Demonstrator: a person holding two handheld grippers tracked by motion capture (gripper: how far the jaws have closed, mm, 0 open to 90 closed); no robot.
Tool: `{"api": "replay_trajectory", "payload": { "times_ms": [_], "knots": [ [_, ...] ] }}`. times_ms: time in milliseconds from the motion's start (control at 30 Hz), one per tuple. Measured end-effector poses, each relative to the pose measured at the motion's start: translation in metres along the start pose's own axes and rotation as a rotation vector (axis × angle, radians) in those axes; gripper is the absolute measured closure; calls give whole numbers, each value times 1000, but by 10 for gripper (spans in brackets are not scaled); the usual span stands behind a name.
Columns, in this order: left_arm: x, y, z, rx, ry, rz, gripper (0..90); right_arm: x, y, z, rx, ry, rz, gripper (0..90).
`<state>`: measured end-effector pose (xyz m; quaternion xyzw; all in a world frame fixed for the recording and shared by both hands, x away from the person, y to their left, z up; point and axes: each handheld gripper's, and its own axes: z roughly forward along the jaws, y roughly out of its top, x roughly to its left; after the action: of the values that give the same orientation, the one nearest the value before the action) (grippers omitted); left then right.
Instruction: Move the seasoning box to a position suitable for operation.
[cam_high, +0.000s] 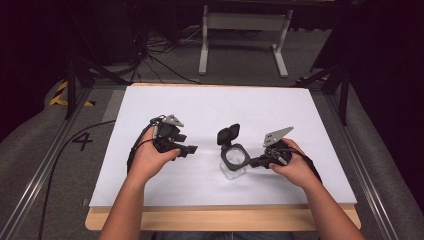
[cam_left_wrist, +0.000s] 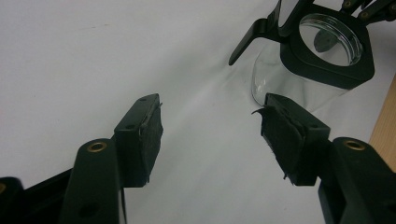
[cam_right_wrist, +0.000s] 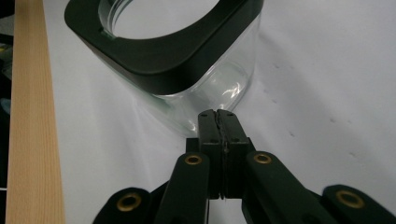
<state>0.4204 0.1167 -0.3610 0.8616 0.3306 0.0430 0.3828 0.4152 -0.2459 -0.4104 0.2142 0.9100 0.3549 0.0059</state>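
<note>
Clear glass jar sits centre of the high view, slightly right, upright on the white table cover. Long axis is vertical, mouth up. The black collar is on, and the flip lid is hinged open, leaning toward the upper left.

Your right gripper is at the jar's right side with its jaws pressed flat together, nothing between them; in the right gripper view the tips sit at the glass wall, touching or just short, can't tell.

Your left gripper is left of the jar, apart from it, jaws spread wide and empty.

My read: you're bracing the jar to deal with the lid. Next you likely bring the left in on the lid and swing it down while the right steadies.
</note>
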Motion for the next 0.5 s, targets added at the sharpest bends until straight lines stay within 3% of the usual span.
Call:
{"api": "replay_trajectory", "payload": {
  "times_ms": [500],
  "knots": [
    [0,2,0,-1,-7,0,390,23,9,13,52,61,-53,900]
  ]
}}
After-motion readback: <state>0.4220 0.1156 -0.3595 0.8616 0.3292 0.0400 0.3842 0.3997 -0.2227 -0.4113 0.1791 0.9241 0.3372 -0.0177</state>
